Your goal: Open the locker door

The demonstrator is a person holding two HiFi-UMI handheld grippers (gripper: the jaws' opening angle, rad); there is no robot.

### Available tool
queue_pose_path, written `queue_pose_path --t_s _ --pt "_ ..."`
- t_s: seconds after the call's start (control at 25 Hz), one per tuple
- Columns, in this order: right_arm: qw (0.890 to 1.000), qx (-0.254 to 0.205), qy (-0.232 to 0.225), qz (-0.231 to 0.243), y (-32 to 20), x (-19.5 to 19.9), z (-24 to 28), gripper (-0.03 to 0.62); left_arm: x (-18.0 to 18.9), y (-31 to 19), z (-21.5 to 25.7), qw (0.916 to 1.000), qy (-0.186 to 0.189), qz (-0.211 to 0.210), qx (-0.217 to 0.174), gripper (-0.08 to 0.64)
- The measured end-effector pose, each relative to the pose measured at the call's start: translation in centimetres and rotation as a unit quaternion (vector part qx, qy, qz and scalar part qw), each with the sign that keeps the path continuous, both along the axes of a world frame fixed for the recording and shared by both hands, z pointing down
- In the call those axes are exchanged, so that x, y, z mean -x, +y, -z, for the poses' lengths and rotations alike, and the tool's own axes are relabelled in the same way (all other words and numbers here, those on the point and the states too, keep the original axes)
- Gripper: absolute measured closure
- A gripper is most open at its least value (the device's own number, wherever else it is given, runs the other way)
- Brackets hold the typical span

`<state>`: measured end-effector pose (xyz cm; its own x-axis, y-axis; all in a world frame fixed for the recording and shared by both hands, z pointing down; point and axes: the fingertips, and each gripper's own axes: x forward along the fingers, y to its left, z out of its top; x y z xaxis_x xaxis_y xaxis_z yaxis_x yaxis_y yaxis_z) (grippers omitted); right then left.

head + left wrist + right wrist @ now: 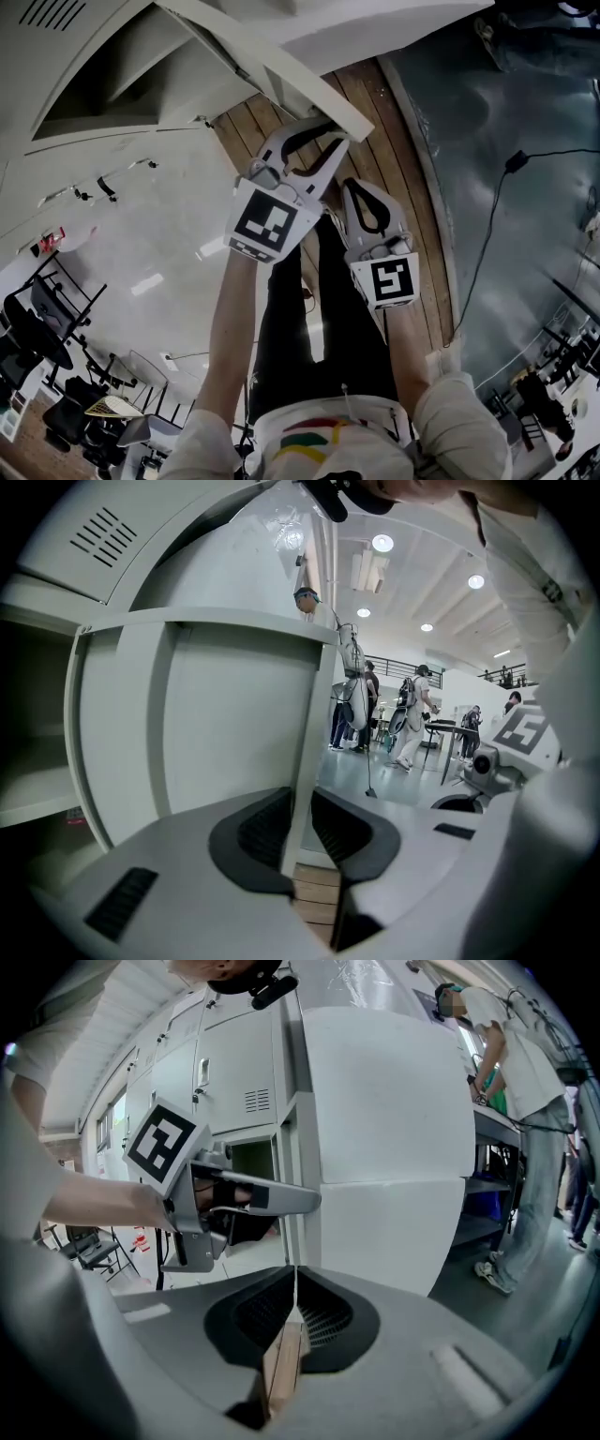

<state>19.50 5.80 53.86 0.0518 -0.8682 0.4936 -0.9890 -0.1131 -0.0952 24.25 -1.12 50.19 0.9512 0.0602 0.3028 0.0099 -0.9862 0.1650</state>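
head view's dim and greyish, with the glossy pale floor [178, 206] throwing back streaks of ceiling light. left gripper view is brighter: round recessed ceiling lamps [382, 543] blow out to white, and the nearest foreground goes soft. right gripper view gets even light, a flat sheen on the white metal locker door [394, 1101]. both are fisheye, lines bowed, corners black.
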Motion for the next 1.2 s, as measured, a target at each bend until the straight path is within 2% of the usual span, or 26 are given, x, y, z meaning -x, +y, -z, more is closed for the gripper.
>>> queue_pose_path --t_s 0.32,0.44,0.56,1.04,1.2 --pt "1.000 0.002 0.005 -0.003 -0.2 -0.3 -0.2 0.581 -0.1 0.1 0.0 1.0000 0.003 0.000 0.003 0.488" --pt "1.000 0.001 0.002 0.002 -0.6 0.2 -0.2 0.581 0.1 0.2 0.1 0.9998 0.007 -0.004 0.017 0.488" --pt "1.000 0.003 0.000 0.016 -1.0 1.0 -0.4 0.581 0.5 0.2 0.2 0.9992 0.012 -0.001 0.039 0.485" --pt "0.996 -0.013 0.012 0.083 -3.8 5.5 1.4 0.581 4.7 0.1 0.7 0.9978 0.006 0.025 0.061 0.462" --pt "0.994 -0.020 0.019 0.103 -4.7 6.7 2.8 0.581 5.6 -0.3 2.3 0.9965 0.019 0.031 0.076 0.434"
